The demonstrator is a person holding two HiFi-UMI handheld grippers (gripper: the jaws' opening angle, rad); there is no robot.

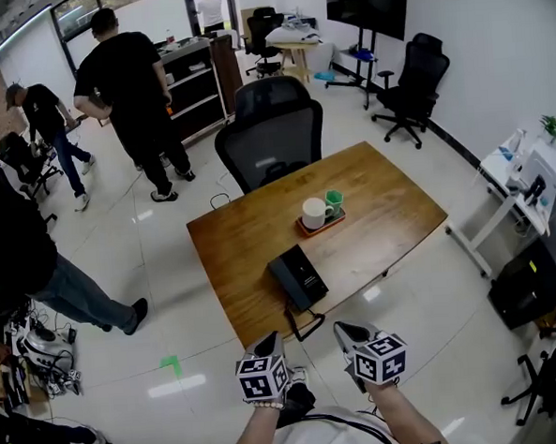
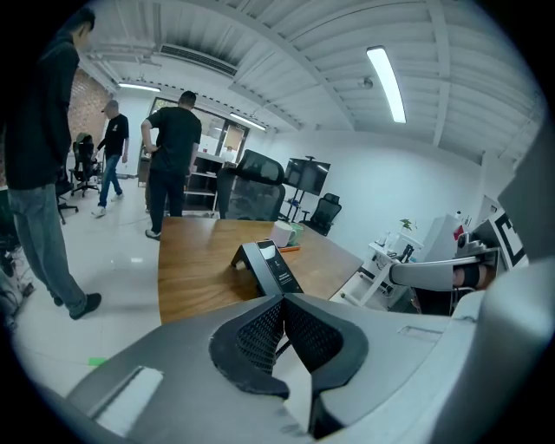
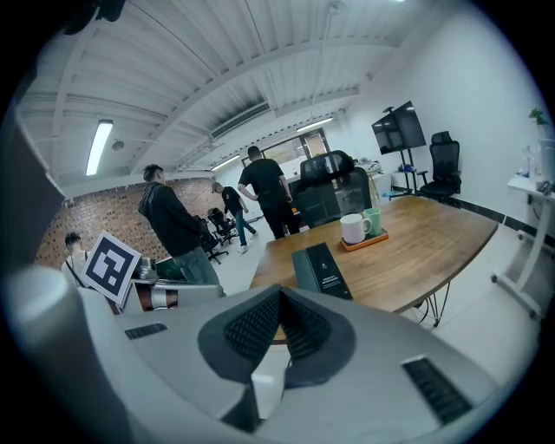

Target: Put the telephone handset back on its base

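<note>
One telephone on table, two grippers clenched empty

One black telephone (image 1: 297, 276) lies close to the near edge of a wooden table (image 1: 389, 200). Its cord (image 1: 303, 326) loops down over that edge. Whether the handset sits on the base cannot be told. Left gripper (image 1: 267, 344) and right gripper (image 1: 352, 334) are held side by side just short of the table, each with jaws pressed together on nothing. Further in: one tray (image 1: 307, 231) bearing a white mug (image 1: 315, 212) and a green cup (image 1: 334, 202). One black office chair (image 1: 273, 132) stands at the far side
</note>
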